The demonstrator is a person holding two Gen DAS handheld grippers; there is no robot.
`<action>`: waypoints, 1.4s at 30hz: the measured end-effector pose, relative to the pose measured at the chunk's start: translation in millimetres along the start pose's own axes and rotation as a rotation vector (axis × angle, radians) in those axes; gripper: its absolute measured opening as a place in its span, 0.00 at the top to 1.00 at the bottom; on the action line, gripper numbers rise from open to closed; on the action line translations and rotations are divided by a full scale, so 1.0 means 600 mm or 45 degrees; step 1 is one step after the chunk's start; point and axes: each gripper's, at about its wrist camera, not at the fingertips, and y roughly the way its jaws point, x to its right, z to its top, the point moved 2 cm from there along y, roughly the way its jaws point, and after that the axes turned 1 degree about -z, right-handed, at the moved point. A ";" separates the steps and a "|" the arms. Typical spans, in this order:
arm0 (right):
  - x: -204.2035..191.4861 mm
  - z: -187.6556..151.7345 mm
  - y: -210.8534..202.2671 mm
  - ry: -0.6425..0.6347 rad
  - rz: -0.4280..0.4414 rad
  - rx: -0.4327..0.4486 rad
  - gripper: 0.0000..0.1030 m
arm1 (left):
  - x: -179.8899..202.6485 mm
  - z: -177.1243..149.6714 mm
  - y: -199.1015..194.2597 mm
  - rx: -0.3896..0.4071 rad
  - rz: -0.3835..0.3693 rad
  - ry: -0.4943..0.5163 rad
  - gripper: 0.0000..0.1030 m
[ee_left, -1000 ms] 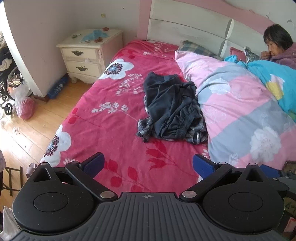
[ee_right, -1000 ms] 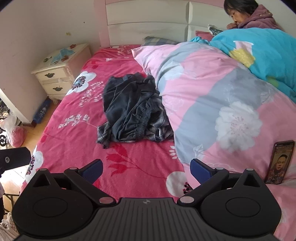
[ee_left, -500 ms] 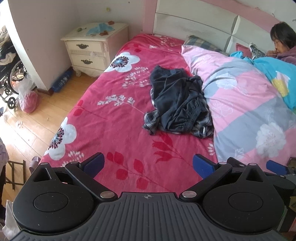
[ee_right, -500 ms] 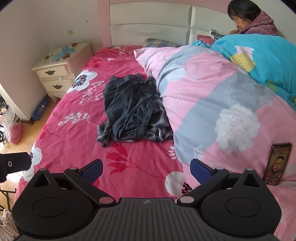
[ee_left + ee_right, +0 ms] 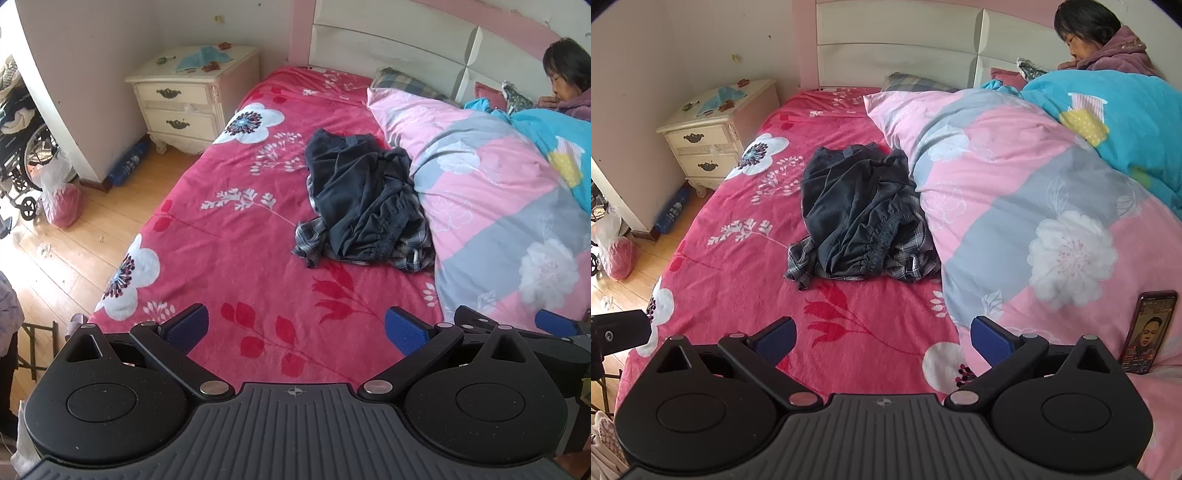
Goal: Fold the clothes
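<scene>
Ahead of both hand-held grippers [image 5: 295, 328] [image 5: 882, 338]: clothes pile [image 5: 364, 206], untouched.

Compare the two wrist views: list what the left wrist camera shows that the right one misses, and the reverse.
Only the left wrist view shows the wheelchair past the wall edge and the right gripper poking in at the lower right.

Only the right wrist view shows the phone propped on the pink quilt, its screen lit.

Both show the dark clothes pile lying unfolded on the red bedspread, the nightstand, a person by the headboard, and open, empty jaws on the left gripper.
</scene>
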 end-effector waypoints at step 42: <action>-0.009 0.004 0.014 0.010 0.004 -0.015 0.00 | -0.008 0.013 0.015 -0.031 0.039 0.011 0.00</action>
